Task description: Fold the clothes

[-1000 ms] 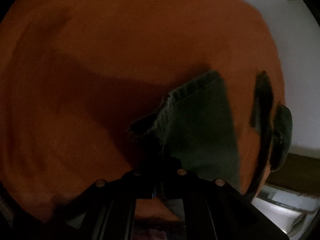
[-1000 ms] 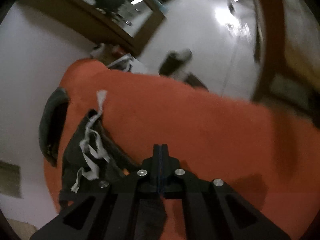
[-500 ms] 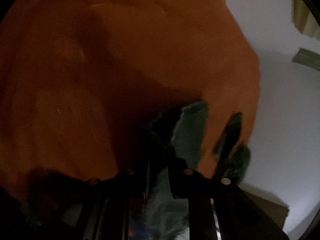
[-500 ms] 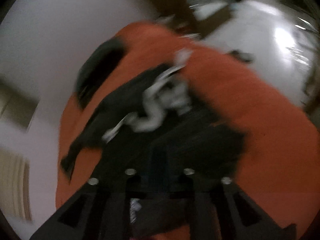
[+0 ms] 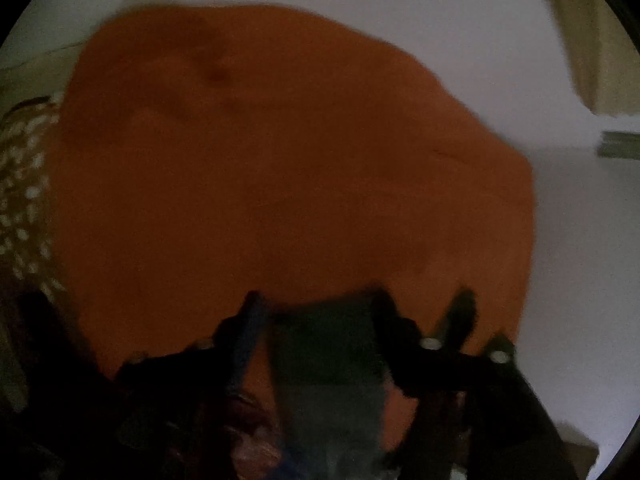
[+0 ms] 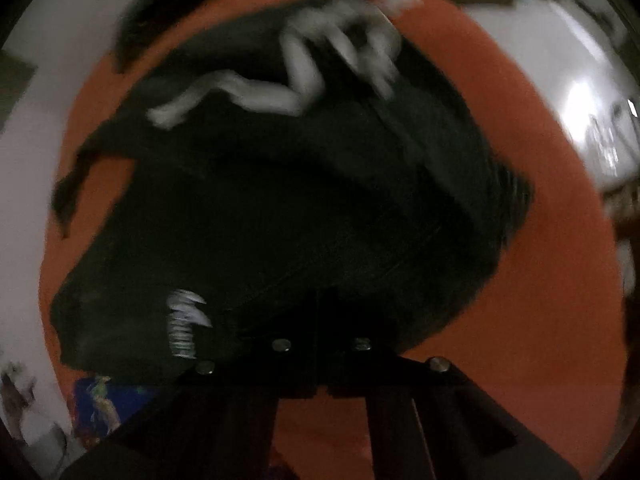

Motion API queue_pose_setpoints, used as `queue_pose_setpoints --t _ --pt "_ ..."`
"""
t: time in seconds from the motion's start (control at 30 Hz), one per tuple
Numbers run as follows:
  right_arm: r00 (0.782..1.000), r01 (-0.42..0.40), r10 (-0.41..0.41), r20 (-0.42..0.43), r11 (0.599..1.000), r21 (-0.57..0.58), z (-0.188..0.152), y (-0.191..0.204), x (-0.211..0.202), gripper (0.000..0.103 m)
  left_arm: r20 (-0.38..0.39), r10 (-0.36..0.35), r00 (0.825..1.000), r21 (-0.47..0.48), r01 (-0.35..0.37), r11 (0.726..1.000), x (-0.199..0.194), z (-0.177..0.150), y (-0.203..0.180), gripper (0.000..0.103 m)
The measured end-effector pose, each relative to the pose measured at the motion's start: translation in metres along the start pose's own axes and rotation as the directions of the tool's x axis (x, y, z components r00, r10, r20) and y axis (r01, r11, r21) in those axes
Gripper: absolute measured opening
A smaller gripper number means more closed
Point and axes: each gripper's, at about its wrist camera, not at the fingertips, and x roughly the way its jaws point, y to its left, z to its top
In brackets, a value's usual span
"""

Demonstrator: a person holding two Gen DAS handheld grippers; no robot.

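A dark green-black garment (image 6: 320, 200) with a white drawstring (image 6: 304, 80) lies bunched on an orange cloth-covered surface (image 6: 520, 320). It fills most of the blurred right wrist view. My right gripper (image 6: 318, 300) is shut, its tips buried in the garment's near edge. In the left wrist view my left gripper (image 5: 318, 312) is open, fingers spread wide. A strip of the dark garment (image 5: 324, 344) lies between them on the orange surface (image 5: 280, 160). A second dark piece (image 5: 460, 312) sits by the right edge.
White floor surrounds the orange surface on the far and right sides. A spotted brown fabric (image 5: 24, 184) shows at the left edge. A blue printed item (image 6: 100, 400) lies low left of the right gripper. Another dark strip (image 6: 160, 12) lies at the far left edge.
My left gripper's fingers have spread from shut to open around the dark cloth. The right gripper has swung toward the garment, which now fills its view.
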Motion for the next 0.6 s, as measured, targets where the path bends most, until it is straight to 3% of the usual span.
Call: queue_pose_setpoints --t 0.07,0.2,0.23,0.3,0.37,0.43,0.5,0.57,0.6 --pt "0.997 -0.046 0.049 0.061 0.998 -0.047 0.01 0.024 -0.027 0.011 -0.061 0.003 0.998 0.046 0.0 0.999 0.014 -0.015 -0.032 0.076" --pt "0.988 -0.103 0.113 0.109 0.991 -0.089 0.02 0.066 -0.057 0.014 -0.202 -0.001 0.979 0.132 0.028 0.991 0.054 -0.061 -0.103 0.076" --pt "0.986 -0.106 0.116 0.118 0.99 -0.09 0.023 0.075 -0.064 0.014 -0.22 0.012 0.975 0.175 0.027 0.984 0.061 -0.076 -0.119 0.076" --pt "0.983 -0.112 0.123 0.134 0.99 -0.09 0.029 0.091 -0.078 0.014 -0.193 0.095 0.977 0.336 -0.025 0.942 0.064 -0.111 -0.14 0.076" --pt "0.982 -0.128 0.139 0.131 0.988 -0.088 0.034 0.106 -0.087 0.015 -0.153 0.171 0.973 0.486 -0.077 0.871 0.067 -0.147 -0.162 0.076" --pt "0.98 -0.16 0.168 0.102 0.984 -0.085 0.037 0.118 -0.09 0.02 -0.101 0.24 0.965 0.621 -0.128 0.774 0.071 -0.182 -0.183 0.076" --pt "0.98 -0.165 0.172 0.095 0.983 -0.084 0.036 0.128 -0.091 0.023 -0.038 0.299 0.954 0.737 -0.176 0.653 0.074 -0.217 -0.204 0.076" --pt "0.981 -0.171 0.178 0.082 0.982 -0.081 0.032 0.136 -0.091 0.023 0.031 0.343 0.939 0.834 -0.213 0.509 0.077 -0.256 -0.218 0.076" --pt "0.98 -0.179 0.185 0.072 0.981 -0.079 0.03 0.14 -0.09 0.023 0.067 0.341 0.938 0.861 -0.227 0.454 0.076 -0.271 -0.224 0.076"
